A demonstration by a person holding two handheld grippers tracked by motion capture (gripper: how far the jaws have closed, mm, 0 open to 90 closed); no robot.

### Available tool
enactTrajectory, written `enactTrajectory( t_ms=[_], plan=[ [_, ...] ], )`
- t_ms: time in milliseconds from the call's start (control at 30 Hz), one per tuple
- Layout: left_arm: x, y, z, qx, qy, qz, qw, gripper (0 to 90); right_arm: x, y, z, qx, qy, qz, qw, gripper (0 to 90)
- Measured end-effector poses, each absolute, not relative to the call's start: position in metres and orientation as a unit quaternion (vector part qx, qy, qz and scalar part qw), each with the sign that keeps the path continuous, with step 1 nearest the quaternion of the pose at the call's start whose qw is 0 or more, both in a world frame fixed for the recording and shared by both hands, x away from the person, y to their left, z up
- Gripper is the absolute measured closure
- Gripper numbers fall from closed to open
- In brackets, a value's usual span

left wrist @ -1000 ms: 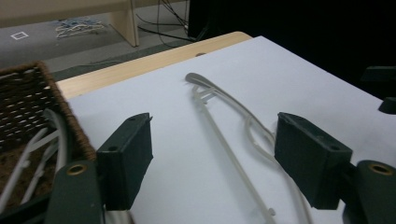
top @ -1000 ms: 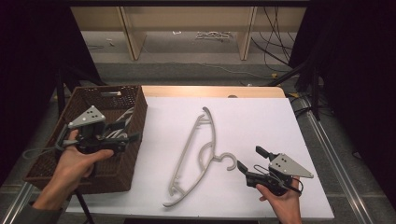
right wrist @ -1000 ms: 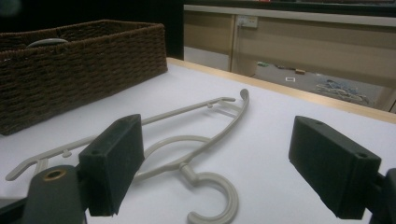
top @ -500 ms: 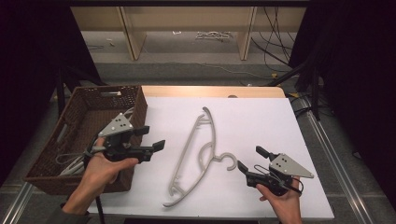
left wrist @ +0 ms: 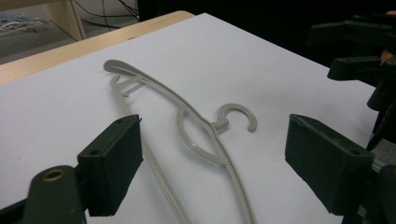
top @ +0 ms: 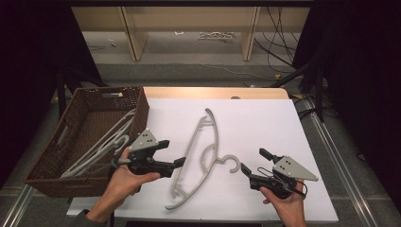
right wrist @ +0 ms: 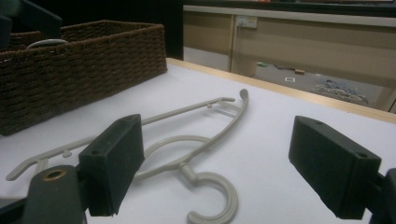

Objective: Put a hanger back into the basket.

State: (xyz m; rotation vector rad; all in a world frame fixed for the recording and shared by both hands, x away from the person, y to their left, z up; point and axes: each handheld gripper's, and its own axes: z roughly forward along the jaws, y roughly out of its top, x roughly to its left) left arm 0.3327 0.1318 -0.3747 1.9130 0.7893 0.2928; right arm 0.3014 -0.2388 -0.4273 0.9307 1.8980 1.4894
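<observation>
Grey hanger (top: 201, 158) lay loose at frame centre on the white bench (top: 265, 123), ungrasped; more hangers (top: 101, 144) already sat in the wicker basket (top: 56, 161) at left, so my guess was sorting into it, with this one left. Left gripper (top: 172, 153) sat just left of the hanger, jaws spread wide and empty; right gripper (top: 250, 161) lower right near the hook, jaws likewise released. Open bench all round the hanger, basket wall close at left, near bench edge just under both hands.

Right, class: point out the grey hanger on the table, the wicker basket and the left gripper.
grey hanger (top: 208, 137): high view, on its curved arm.
wicker basket (top: 142, 106): high view, on its right wall.
left gripper (top: 172, 153): high view, between its fingertips.
</observation>
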Motion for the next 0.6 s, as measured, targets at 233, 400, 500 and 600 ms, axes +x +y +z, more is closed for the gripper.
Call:
enactTrajectory(
  t_ms=[233,400,500,600],
  plan=[
    [0.334,0.113,-0.386,0.810,0.306,0.116,0.487,18.8,0.300,-0.238,-0.427,0.357,0.705,0.552,0.264,19.0],
    [0.337,0.099,-0.396,0.820,0.295,0.115,0.476,18.8,0.300,-0.237,-0.427,0.355,0.706,0.551,0.268,19.0],
    [0.339,0.091,-0.400,0.826,0.290,0.113,0.470,18.8,0.301,-0.238,-0.427,0.354,0.706,0.554,0.264,19.0],
    [0.342,0.084,-0.403,0.831,0.286,0.115,0.463,18.7,0.300,-0.238,-0.427,0.354,0.705,0.555,0.263,19.0]
  ],
)
